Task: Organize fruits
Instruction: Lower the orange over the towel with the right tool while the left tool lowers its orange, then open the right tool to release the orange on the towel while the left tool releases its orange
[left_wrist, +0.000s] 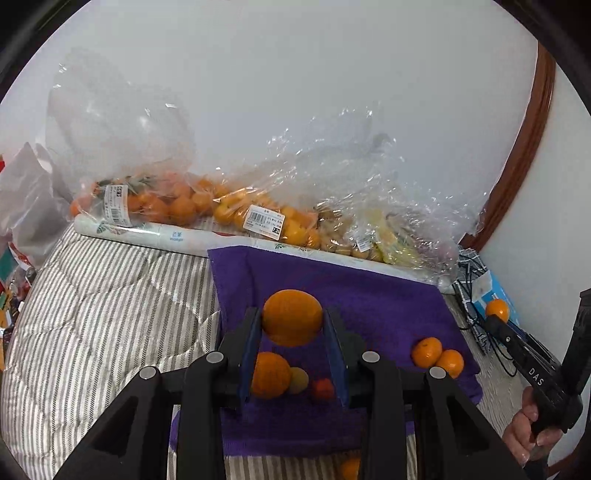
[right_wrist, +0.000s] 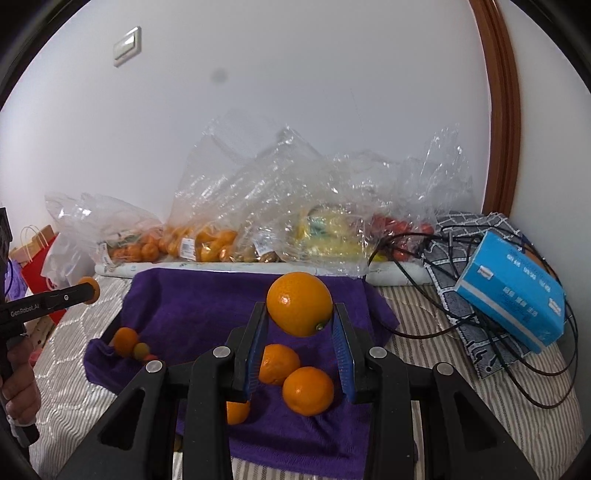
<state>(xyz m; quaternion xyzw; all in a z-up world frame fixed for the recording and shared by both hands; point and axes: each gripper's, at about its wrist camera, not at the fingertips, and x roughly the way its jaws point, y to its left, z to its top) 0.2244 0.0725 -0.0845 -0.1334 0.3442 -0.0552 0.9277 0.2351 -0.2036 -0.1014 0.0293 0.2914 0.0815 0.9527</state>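
Both grippers are loaded w/ an orange each: left gripper (left_wrist: 291, 325) clamped on a big orange (left_wrist: 291, 317) held above the purple towel (left_wrist: 388, 306), right gripper (right_wrist: 300, 319) clamped on another orange (right_wrist: 299, 303) over the same towel. Each fruit sits out at the fingertips, pads on opposite sides of the widest part, approx at the equator, which is the right place since a round fruit squirts out if pinched off-centre. Oranges look firm, fairly heavy for their size, waxy skin so a bit slippery; moderate squeeze is enough, too much would bruise or split the peel. Already lying on the towel: a pair of oranges (right_wrist: 295, 380) under the right gripper and a mixed little group (left_wrist: 288, 374) under the left (an orange, a dull greenish fruit and something small and red, prob a tomato but too blurred to say). The soft towel should stop them rolling much when set down. More fruit is in plastic bags (left_wrist: 236, 199) along the wall
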